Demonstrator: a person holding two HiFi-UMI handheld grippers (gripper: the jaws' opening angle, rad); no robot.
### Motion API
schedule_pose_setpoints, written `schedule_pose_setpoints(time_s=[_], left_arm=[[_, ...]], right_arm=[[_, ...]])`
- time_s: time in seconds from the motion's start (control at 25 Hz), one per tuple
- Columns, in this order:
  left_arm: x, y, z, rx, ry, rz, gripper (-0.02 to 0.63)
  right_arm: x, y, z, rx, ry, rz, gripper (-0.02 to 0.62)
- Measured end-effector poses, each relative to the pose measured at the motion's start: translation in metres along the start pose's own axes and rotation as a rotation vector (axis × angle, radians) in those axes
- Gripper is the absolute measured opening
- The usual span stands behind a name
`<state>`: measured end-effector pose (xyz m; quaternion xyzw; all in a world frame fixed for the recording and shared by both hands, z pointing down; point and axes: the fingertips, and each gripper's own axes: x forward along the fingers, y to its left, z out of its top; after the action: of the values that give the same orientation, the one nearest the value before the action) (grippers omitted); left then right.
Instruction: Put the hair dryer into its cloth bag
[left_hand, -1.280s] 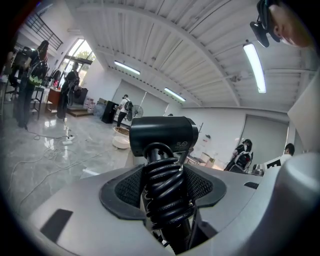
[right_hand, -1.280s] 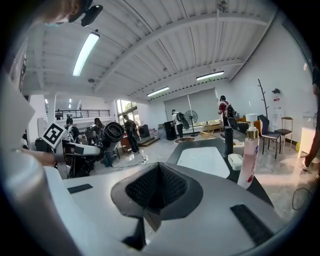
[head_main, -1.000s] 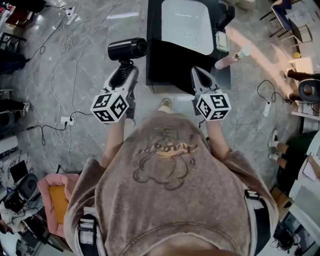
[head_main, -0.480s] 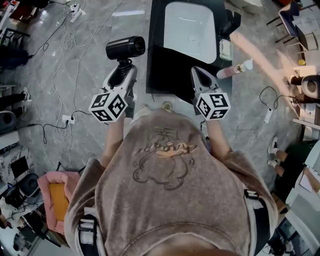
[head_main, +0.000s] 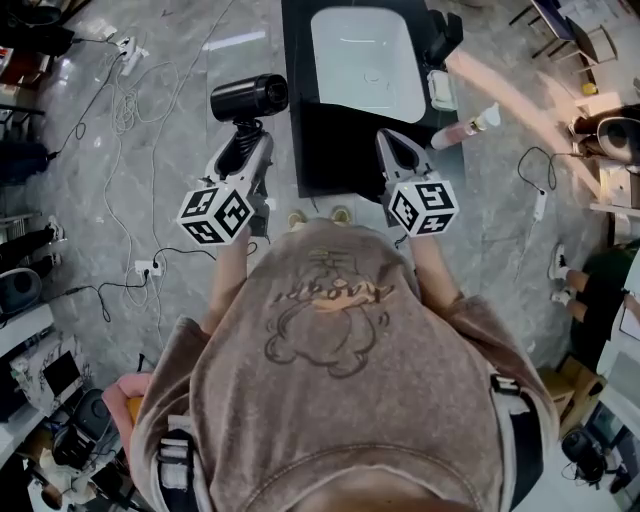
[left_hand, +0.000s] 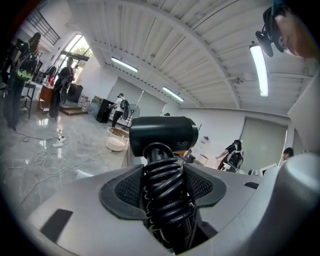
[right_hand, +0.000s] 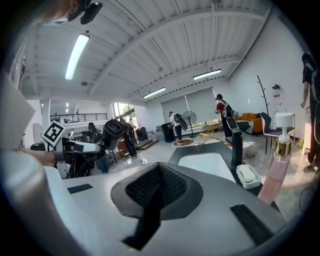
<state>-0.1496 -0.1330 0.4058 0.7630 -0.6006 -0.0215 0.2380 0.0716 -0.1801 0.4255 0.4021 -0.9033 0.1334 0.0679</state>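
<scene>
Two grippers are held out ahead of the person, nearly level.

- **Left gripper** (head_main: 243, 140): it is clamped on the handle of the hair dryer (head_main: 250, 97), and the coiled cord (left_hand: 162, 180) is caught between the pads with it.
- **Hair dryer:** the barrel is carried crosswise above the jaws, left of the black counter (head_main: 330, 150) and over open floor. Held by the handle this way, the barrel is judged free to be led into a bag mouth first.
- **Right gripper** (head_main: 390, 148): the jaws are pressed together on nothing, with the tips over the counter's near edge. It is judged to be kept free for handling the bag.
- **Cloth bag:** none is seen in any view, so the bagging step is judged not yet begun.

**Surface:** a white basin (head_main: 365, 60) is sunk in the counter. A soap dish (head_main: 440, 88) and a pink bottle (head_main: 463, 128) are noted at the counter's right edge.

**Room:** a grey polished floor (head_main: 180, 180) is seen left of the counter, strewn with cables (head_main: 120, 95). A large hall with strip lights is seen, with other people well beyond the counter.
</scene>
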Motion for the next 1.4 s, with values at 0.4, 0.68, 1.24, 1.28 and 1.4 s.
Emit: schedule_pose_setpoints(time_s=[0.4,0.68,1.24,1.28,1.4], left_arm=[[0.018,0.006,0.006,0.007,0.012,-0.069,0.255],[0.027,0.009,0.007,0.011,0.024,-0.095,0.255],[0.027,0.028,0.009,0.002,0.023,-0.080,0.255],[0.026,0.030,0.009,-0.002,0.022,-0.078,0.255],[0.023,0.034,0.010,-0.009,0.020,-0.073,0.255]], right_arm=[[0.005,0.000,0.010,-0.010,-0.030,-0.056,0.000],[0.009,-0.001,0.012,-0.012,-0.031,-0.078,0.000],[0.037,0.023,0.006,-0.027,0.016,0.003,0.162],[0.039,0.025,0.005,-0.024,0.023,0.010,0.186],[0.048,0.035,0.000,-0.017,0.052,0.039,0.272]])
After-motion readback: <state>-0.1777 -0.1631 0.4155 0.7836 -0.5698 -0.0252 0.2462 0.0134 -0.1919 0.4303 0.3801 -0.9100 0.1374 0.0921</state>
